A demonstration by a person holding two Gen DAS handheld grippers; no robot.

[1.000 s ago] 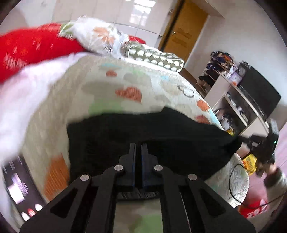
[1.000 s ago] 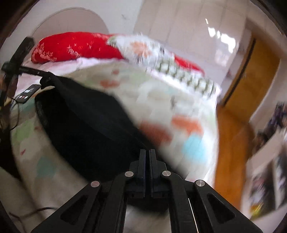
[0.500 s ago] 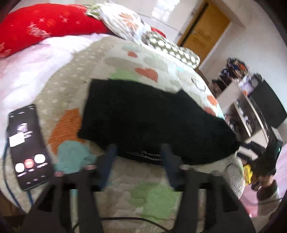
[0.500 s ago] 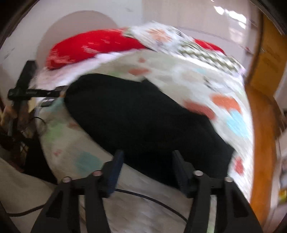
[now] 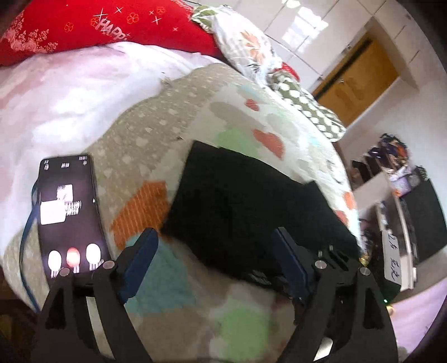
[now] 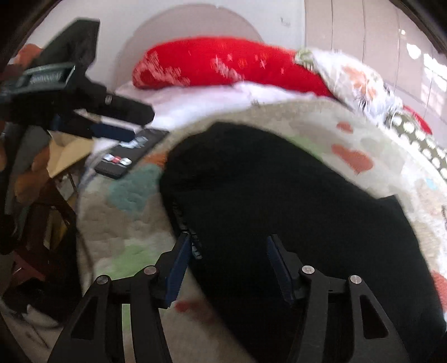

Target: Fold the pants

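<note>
Left wrist view shows my left gripper (image 5: 215, 248) spread wide with nothing between its fingers, hanging just above the near edge of the pants (image 5: 251, 212). These black pants lie folded flat on the blanket (image 5: 145, 134), a pale one with coloured heart patches that covers the bed. A phone (image 5: 68, 215) with a lit screen rests on the blanket to the left of the pants, apart from them, with a blue cable running off its near side. Beyond lie a red pillow (image 5: 111, 25), a floral pillow (image 5: 245, 47) and a white sheet (image 5: 69, 89). A wooden door (image 5: 360, 72) stands at the far right.

From the right wrist, my right gripper (image 6: 227, 254) is also wide and holds nothing; its fingers straddle the pants' (image 6: 279, 209) near edge, the left finger at the hem with its white lettering. My left gripper (image 6: 92, 111) shows at the upper left, above the phone (image 6: 131, 156). This view is blurred, so finer detail is lost.
</note>
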